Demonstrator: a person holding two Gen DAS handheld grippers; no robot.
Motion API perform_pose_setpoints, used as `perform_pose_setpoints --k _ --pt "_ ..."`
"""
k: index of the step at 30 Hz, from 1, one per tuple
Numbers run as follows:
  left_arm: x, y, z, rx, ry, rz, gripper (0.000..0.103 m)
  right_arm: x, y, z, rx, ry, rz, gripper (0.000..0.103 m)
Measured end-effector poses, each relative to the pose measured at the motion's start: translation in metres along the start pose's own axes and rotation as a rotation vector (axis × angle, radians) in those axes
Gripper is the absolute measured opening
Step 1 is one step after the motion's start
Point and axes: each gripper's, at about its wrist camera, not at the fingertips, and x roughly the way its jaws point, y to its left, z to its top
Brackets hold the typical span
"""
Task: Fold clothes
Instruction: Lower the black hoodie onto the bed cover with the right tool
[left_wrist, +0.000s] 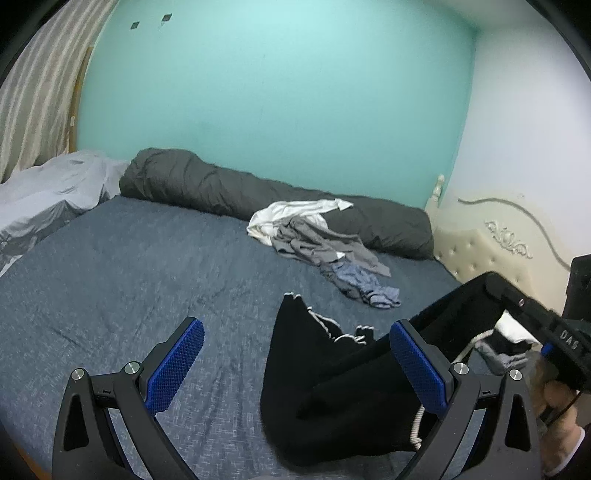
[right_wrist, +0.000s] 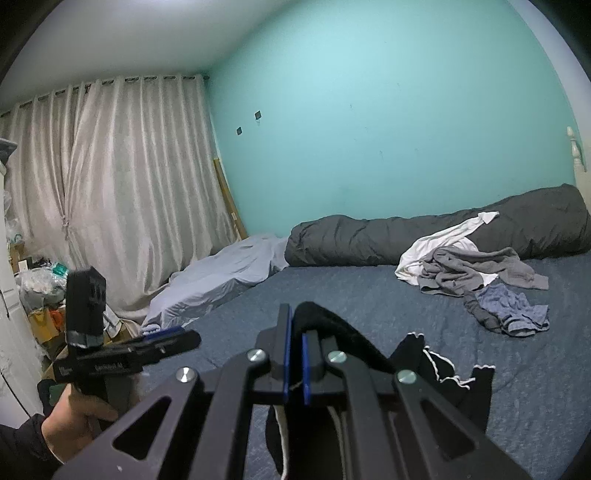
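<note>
**Inspector:** On the bed (left_wrist: 110, 266), the rolled duvet (left_wrist: 221, 188) lies along the far wall. A pile of clothes (left_wrist: 317, 240) rests against it, toward your right.

**Operator:** And nearer?

**Inspector:** The garment (left_wrist: 317, 387) hangs over the bed's near part, held up at your right by your right gripper (right_wrist: 294, 354). Your left gripper (left_wrist: 295, 365) sits to its left, above the bed. The headboard (left_wrist: 487, 243) stands at the right, the curtain (right_wrist: 110, 184) at the left.

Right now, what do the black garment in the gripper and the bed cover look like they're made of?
The black garment looks like soft matte knit, maybe cotton jersey: it drapes limply, with pale stitched edging. The bed cover looks like woven heathered blue cotton with a flat, dull finish, though the fibre is uncertain.
</note>
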Motion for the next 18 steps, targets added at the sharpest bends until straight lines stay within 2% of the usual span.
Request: perform_pose_setpoints --k 8,18 --pt "0.028 0.007 0.001 -0.007 0.009 0.001 0.103 0.017 -0.008 0.003 -0.030 0.003 0.010 0.004" --pt "0.069 0.005 -0.025 -0.017 0.054 -0.041 0.103 0.035 -0.033 -0.003 -0.021 0.039 -0.027 0.004"
